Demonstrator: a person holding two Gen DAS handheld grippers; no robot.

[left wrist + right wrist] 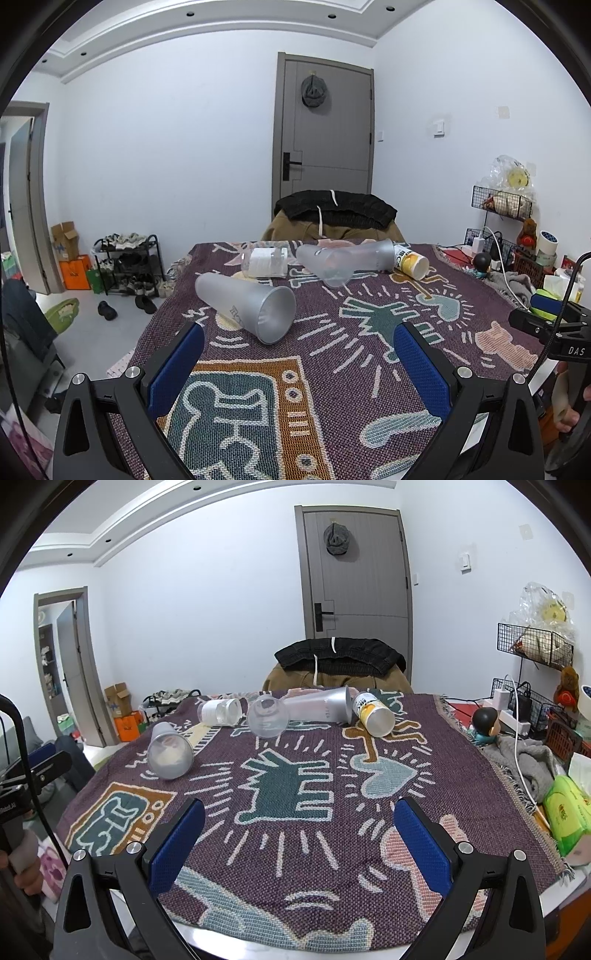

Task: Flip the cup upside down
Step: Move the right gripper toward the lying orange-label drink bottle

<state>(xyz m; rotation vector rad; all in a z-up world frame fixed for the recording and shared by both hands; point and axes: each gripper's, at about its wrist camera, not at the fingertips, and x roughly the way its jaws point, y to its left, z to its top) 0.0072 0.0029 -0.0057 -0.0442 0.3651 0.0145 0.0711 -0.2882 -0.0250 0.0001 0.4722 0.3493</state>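
Several cups lie on their sides on a patterned purple cloth [332, 350]. A frosted grey cup [245, 308] lies nearest my left gripper [299, 343], its mouth towards me; it also shows in the right wrist view [170, 753]. Farther back lie a clear cup [266, 716], a tall frosted cup [317, 709], a white-labelled clear cup [219, 711] and a yellow-printed paper cup [373, 714]. My left gripper is open and empty, just short of the grey cup. My right gripper [299, 821] is open and empty above the cloth's near middle.
A chair with dark clothes [340, 661] stands behind the table. At the right edge are a grey cloth [524, 760], a white cable [517, 738], a green pack [567, 812], a figurine [485, 722] and wire baskets [535, 642]. A shoe rack [129, 262] stands on the floor at left.
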